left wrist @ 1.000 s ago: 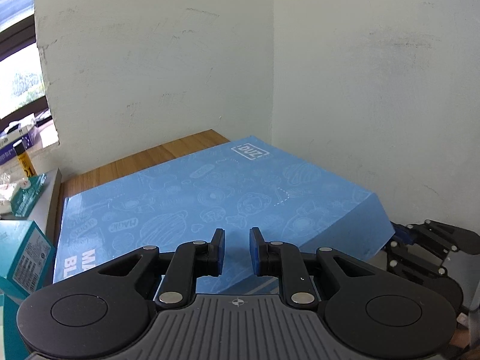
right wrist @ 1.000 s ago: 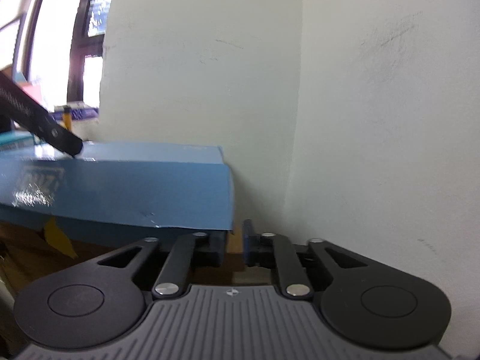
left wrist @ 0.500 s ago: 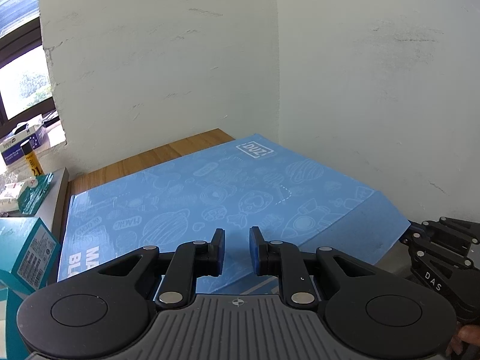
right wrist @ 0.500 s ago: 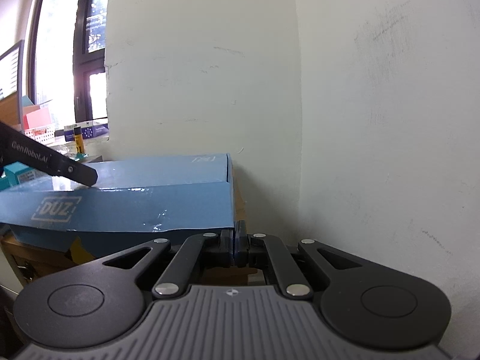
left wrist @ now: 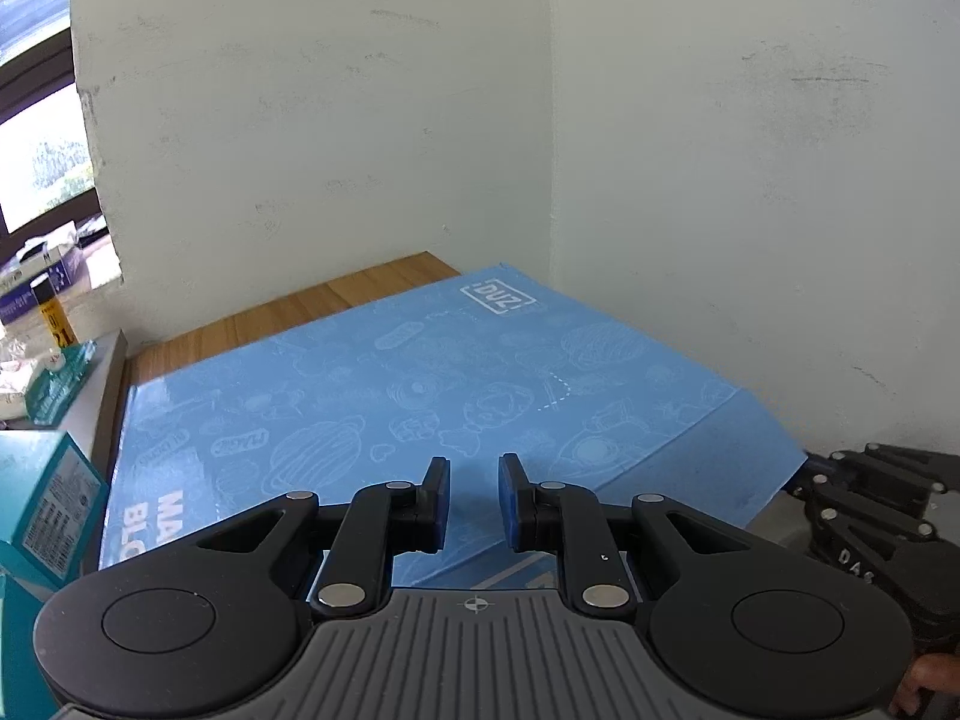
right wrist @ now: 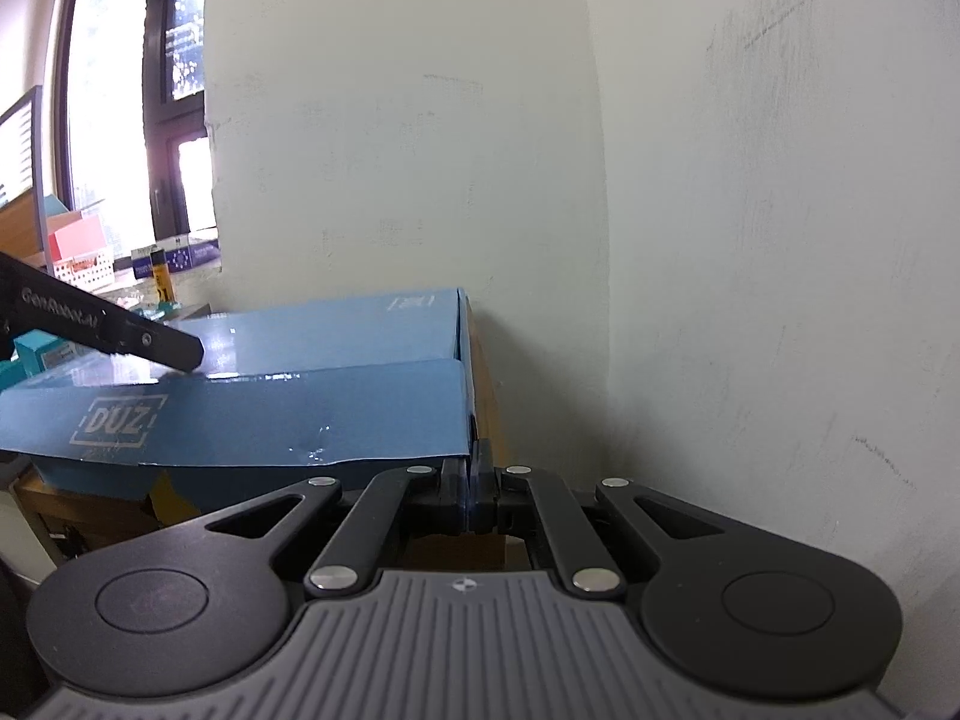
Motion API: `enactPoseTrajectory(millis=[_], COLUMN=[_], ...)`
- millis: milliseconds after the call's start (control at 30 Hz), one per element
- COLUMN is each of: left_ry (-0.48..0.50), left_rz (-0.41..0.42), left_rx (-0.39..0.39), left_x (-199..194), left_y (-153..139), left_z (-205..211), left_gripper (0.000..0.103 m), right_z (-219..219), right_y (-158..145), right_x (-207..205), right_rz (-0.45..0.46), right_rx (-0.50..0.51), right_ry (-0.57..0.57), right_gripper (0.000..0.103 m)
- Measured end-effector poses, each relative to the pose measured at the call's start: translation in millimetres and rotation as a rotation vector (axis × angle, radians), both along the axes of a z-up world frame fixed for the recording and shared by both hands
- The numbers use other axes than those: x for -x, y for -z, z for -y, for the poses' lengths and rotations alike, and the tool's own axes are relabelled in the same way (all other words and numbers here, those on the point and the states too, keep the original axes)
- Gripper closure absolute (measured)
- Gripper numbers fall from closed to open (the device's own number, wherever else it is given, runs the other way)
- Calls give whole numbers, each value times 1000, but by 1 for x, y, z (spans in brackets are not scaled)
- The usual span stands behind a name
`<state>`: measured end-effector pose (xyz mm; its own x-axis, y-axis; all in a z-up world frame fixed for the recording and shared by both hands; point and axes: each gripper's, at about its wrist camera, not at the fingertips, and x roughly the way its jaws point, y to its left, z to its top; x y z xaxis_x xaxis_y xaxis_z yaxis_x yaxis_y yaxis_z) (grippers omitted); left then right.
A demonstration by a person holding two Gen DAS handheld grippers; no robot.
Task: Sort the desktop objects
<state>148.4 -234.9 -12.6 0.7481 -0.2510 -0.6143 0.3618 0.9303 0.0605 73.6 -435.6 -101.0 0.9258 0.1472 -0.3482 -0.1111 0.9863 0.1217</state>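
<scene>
A large flat blue box (left wrist: 420, 384) printed "DUZ" lies on the wooden table (left wrist: 336, 300) in the wall corner. My left gripper (left wrist: 474, 498) hovers open just above its lid, with nothing between the fingers; one left finger (right wrist: 120, 336) shows over the lid in the right wrist view. The box's side flap (right wrist: 270, 420) hangs off the near edge. My right gripper (right wrist: 471, 483) is shut at the flap's lower right corner, which seems pinched between the pads. In the left wrist view the right gripper (left wrist: 870, 498) sits at that flap corner.
White walls close in behind and to the right of the box. A teal carton (left wrist: 42, 498) stands at the left, next to a grey ledge. A windowsill holds a yellow bottle (left wrist: 51, 312) and small boxes. A person's fingers (left wrist: 924, 678) show at bottom right.
My right gripper went from open beside the flap to shut at its corner, then drew back a little. The flap now stands out further. My left gripper stayed open over the lid.
</scene>
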Motion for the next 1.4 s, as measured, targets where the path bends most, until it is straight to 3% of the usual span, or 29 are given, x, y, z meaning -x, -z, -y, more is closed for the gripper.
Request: enactPoseTrajectory(millis=[400,500,767,1000,1400], left_ry=[-14,-17,-16,-22,-21], left_rz=[5,4,23,27,23], left_rx=[12,12,23,39,52], left_x=[3,3,6,5,5], left_y=[11,13,17,19,20], left_z=[2,2,0,-2,-3], left_gripper=[83,83,83,83,83], right_z=[6,9,15,25,17], right_y=[25,30,24,12,15], right_x=[-6,-8,1,20,-2], right_rz=[40,15,-72,-85,-113], right_rx=[-83,-78,-34,-93,-68], right_ry=[-15,-23,-57,-54,-75], right_gripper=[100,100,98,98,100])
